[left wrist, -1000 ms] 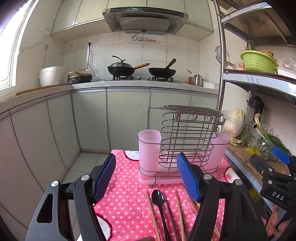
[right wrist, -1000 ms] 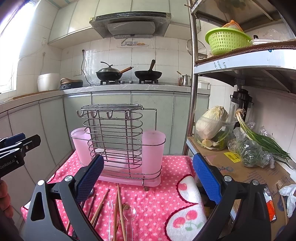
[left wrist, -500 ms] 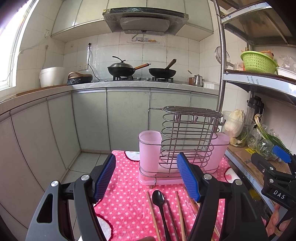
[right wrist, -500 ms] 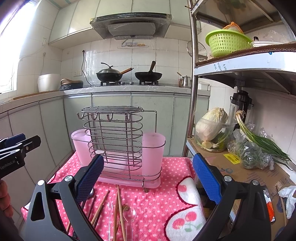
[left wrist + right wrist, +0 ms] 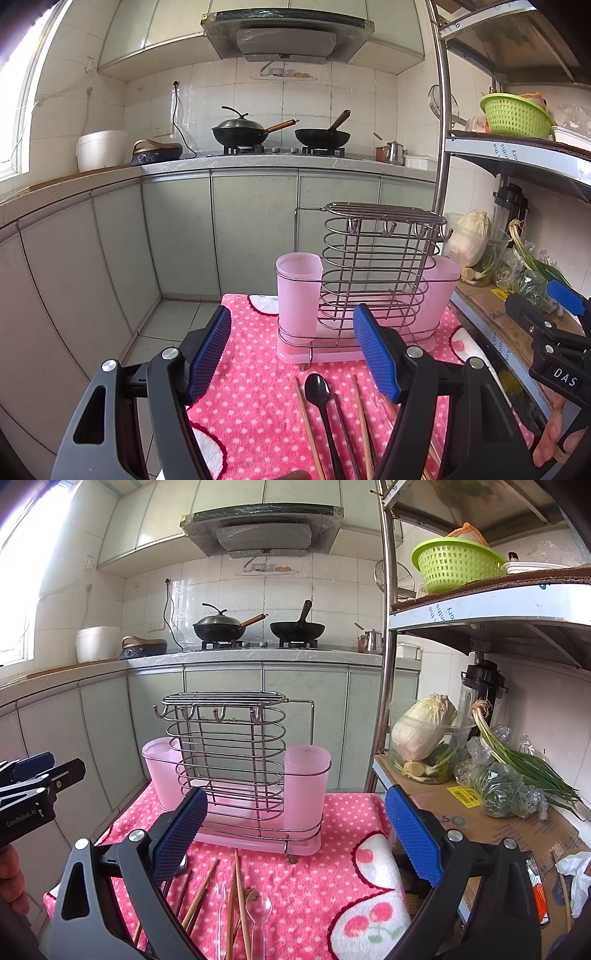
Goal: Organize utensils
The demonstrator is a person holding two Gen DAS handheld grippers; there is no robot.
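Observation:
A wire utensil rack (image 5: 376, 273) with two pink cups (image 5: 297, 291) stands on a pink polka-dot cloth (image 5: 251, 387). In front of it lie a black spoon (image 5: 319, 391), several wooden chopsticks (image 5: 306, 417), and in the right wrist view a clear spoon (image 5: 258, 912) and a clear fork (image 5: 221, 904). My left gripper (image 5: 291, 347) is open and empty above the cloth, short of the rack (image 5: 229, 760). My right gripper (image 5: 295, 834) is open and empty, to the right of the utensils.
A metal shelf post (image 5: 386, 635) and shelves stand at the right, with a cabbage (image 5: 421, 727), green onions (image 5: 524, 764) and a green basket (image 5: 454, 565). Counter cabinets (image 5: 255, 229) with woks (image 5: 240, 133) are behind. The cloth's left edge drops to the floor (image 5: 166, 325).
Both views have shifted only slightly. The grippers stay open and the utensils have not moved.

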